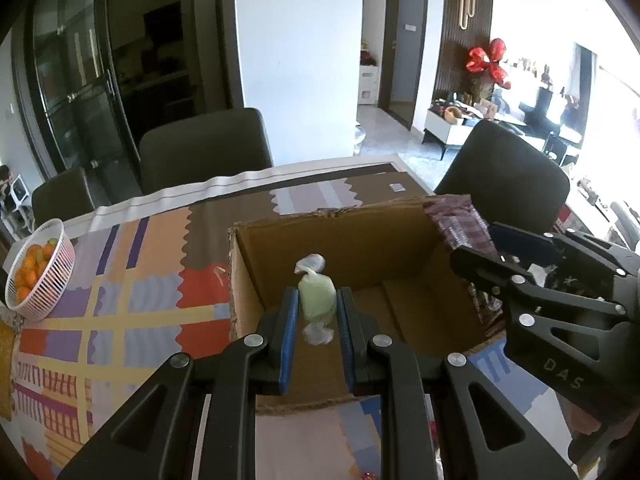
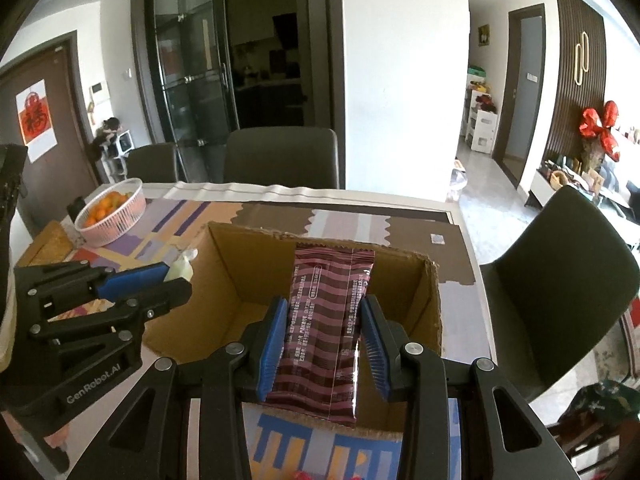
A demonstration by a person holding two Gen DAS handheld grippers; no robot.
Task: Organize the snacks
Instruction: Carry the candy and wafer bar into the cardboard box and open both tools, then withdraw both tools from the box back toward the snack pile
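An open cardboard box (image 1: 256,264) stands on the patterned tablecloth; it also shows in the right wrist view (image 2: 428,312). My left gripper (image 1: 317,304) is shut on a pale green wrapped candy (image 1: 316,300) and holds it over the box's near left side. My right gripper (image 2: 324,340) is shut on a maroon striped snack packet (image 2: 328,320) and holds it over the box's right side. The packet's top (image 1: 460,220) and the right gripper show at the right of the left wrist view. The left gripper with the candy (image 2: 180,270) shows at the left of the right wrist view.
A white basket of oranges (image 1: 56,280) stands at the table's far left, also seen in the right wrist view (image 2: 120,216). Dark chairs (image 1: 204,148) ring the table; one stands at the right (image 2: 560,276). A small packet (image 2: 438,239) lies beyond the box.
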